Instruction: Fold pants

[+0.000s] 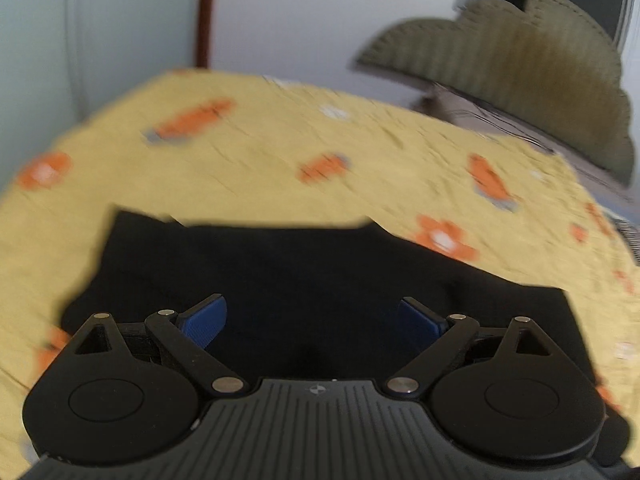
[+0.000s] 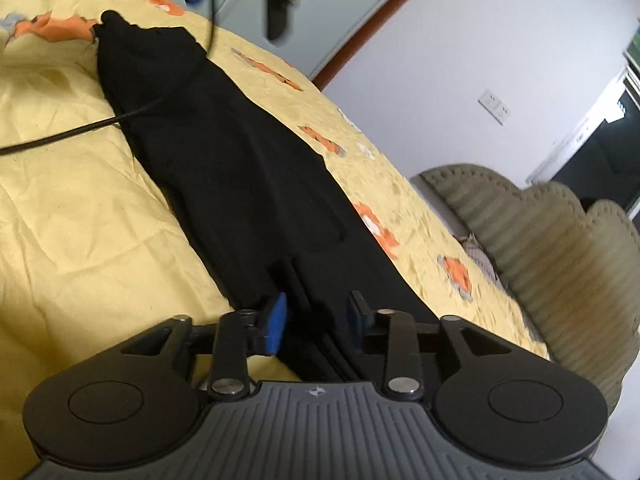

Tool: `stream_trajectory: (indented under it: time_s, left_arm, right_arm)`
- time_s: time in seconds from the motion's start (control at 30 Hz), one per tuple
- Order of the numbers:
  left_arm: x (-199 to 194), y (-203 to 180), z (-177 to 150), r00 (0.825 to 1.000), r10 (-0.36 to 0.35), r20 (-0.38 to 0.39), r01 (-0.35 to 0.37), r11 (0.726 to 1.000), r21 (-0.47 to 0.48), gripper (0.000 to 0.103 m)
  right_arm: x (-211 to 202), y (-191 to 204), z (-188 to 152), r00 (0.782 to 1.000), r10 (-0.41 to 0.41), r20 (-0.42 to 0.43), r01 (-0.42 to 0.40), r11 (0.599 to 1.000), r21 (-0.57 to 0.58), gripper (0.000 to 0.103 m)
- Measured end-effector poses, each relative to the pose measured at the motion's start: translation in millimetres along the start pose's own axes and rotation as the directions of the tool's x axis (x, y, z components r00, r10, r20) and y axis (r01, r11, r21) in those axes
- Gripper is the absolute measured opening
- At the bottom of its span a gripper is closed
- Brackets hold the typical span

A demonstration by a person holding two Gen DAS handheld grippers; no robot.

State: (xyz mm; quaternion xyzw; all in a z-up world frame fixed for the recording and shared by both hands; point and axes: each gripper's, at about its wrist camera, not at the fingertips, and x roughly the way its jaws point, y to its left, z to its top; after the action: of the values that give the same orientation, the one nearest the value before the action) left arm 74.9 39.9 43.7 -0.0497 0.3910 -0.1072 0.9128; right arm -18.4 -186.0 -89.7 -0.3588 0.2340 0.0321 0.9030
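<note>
Left wrist view: the left gripper (image 1: 312, 316) hangs over the black pants (image 1: 304, 264), its blue-padded fingers (image 1: 204, 320) spread wide with nothing between them. The pants lie flat on the yellow bedspread (image 1: 280, 136) with orange flowers; beyond the pants' far edge stands an olive scalloped headboard (image 1: 520, 68), to the upper right. A small round emblem sits on the gripper body, too small to read; no writing is legible.

Right wrist view: the pants (image 2: 248, 168) stretch as a long strip away over the bedspread (image 2: 80, 208). The right gripper (image 2: 318, 320) sits at the pants' near end, jaws partly apart, folded edges of cloth between the pads without being pinched. A black cable (image 2: 72, 132) crosses the pants' far part. The headboard (image 2: 560, 240) is right of the pants
</note>
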Motion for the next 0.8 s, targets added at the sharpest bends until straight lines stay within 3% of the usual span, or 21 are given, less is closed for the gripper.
stream_trajectory:
  time_s: [0.07,0.13,0.17,0.2,0.23,0.37,0.47,0.6,0.67,0.73,0.8]
  left_arm:
    - [10,-4,-5,0.995,-0.087,-0.046,0.086,0.996,-0.024,0.094]
    - [27,-10,-9,0.976,-0.175,-0.128,0.168,0.984,-0.062,0.094]
    - [36,-13,-10,0.96,-0.227,-0.167,0.213,0.972,-0.094,0.094]
    - [45,-16,-12,0.943,-0.268,-0.196,0.248,0.961,-0.122,0.094]
    - [54,-18,-14,0.932,-0.288,-0.221,0.261,0.954,-0.147,0.094]
    - [83,-31,-15,0.894,-0.349,-0.281,0.293,0.93,-0.221,0.094]
    - [104,-47,-13,0.869,-0.386,-0.309,0.326,0.917,-0.229,0.094]
    - [128,-65,-10,0.86,-0.414,-0.299,0.34,0.901,-0.271,0.09]
    - [139,-71,-7,0.855,-0.434,-0.284,0.346,0.885,-0.311,0.08]
    - [151,-77,-4,0.846,-0.437,-0.305,0.335,0.881,-0.335,0.028]
    - [158,-82,-3,0.858,-0.408,-0.312,0.305,0.894,-0.328,0.01]
  right_arm:
    - [9,10,2,0.999,-0.034,0.001,0.034,0.999,-0.039,0.037]
    - [17,16,3,0.998,-0.065,0.016,0.066,0.996,-0.063,0.036]
    - [19,16,4,0.998,-0.064,0.011,0.065,0.997,-0.049,0.031]
    - [21,13,4,0.999,-0.051,0.005,0.051,0.999,-0.019,0.011]
    - [23,10,4,0.999,-0.039,-0.005,0.039,0.999,0.016,0.007]
    - [9,7,1,0.997,-0.064,0.032,0.061,0.995,0.076,0.006]
    - [-4,-7,1,0.997,-0.044,0.065,0.033,0.986,0.164,0.006]
    - [-13,-24,0,0.996,-0.027,0.082,0.007,0.97,0.244,0.006]
    - [-14,-29,-1,0.996,-0.022,0.09,-0.002,0.964,0.266,0.006]
    - [-12,-30,-2,0.996,-0.005,0.087,-0.02,0.961,0.276,0.006]
    - [-10,-29,-2,0.996,0.004,0.093,-0.03,0.961,0.277,0.006]
